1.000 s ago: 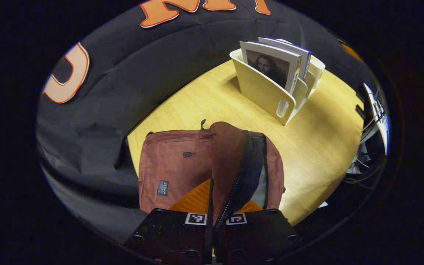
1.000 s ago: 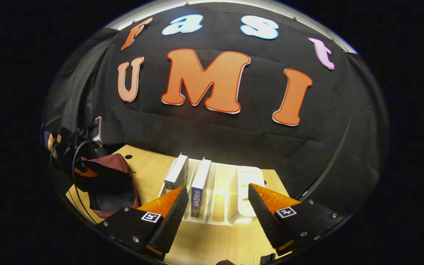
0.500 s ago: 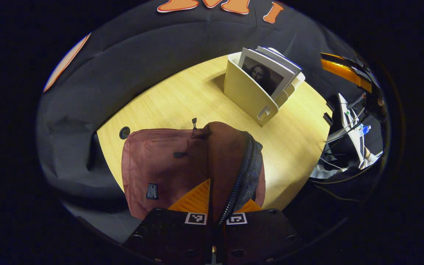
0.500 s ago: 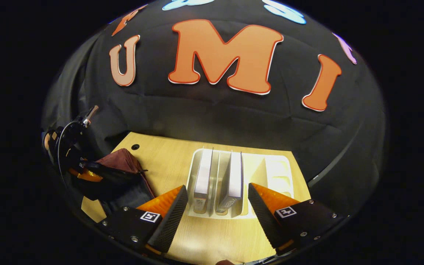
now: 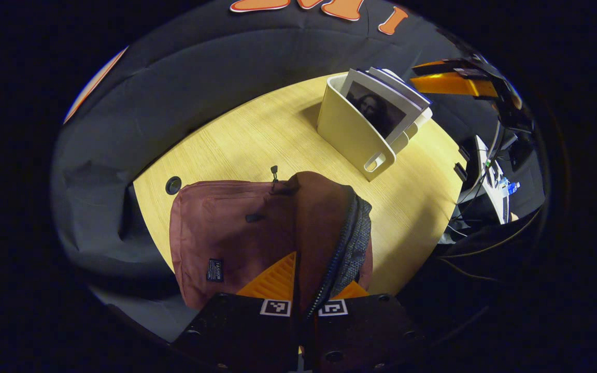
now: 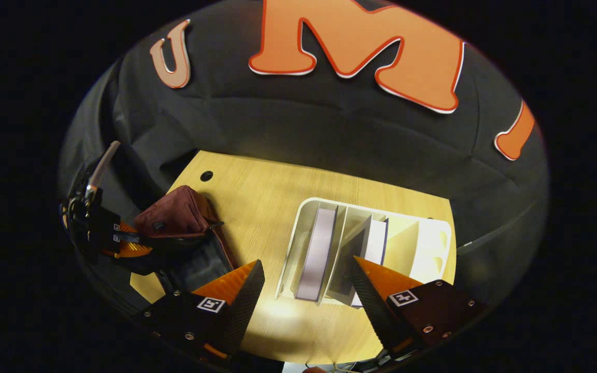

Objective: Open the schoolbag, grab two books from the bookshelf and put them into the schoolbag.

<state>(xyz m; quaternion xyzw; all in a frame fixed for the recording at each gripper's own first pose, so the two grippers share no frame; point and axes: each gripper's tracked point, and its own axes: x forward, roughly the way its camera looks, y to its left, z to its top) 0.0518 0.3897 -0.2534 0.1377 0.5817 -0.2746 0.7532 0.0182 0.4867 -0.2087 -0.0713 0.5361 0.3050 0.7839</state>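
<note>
Books are the matter in hand: two slim paperback books, one with a pale lilac-grey top edge (image 6: 318, 253) and one with a white edge (image 6: 376, 243), stand upright in neighbouring slots of the cream plastic slotted bookshelf (image 6: 428, 243) on the light wooden table (image 6: 272, 191). Taking the bookshelf as landmark, the right gripper (image 6: 303, 295) is held above its near end, jaws spread wide and empty, with the lilac-edged book lying between the two fingers and the white-edged book just beside the right finger. To the left of the bookshelf, well apart from it, the dusty-red fabric schoolbag (image 5: 231, 228) lies on the table; its unzipped flap is pinched between the closed jaws of the left gripper (image 5: 303, 290) and is lifted, so that the dark lining along the zip is exposed. The opening step is judged done, and the fetching of the first book is in hand. The next move is judged to call for the right gripper to be lowered over one book's top edge, kept clear of the slot dividers, closed on the book, and drawn straight up, while the flap is held open. Compared with a second ago, the right gripper has been raised and tipped downward, so the bookshelf is looked into from above rather than from its end; the left gripper's hold on the flap is unchanged.
</note>
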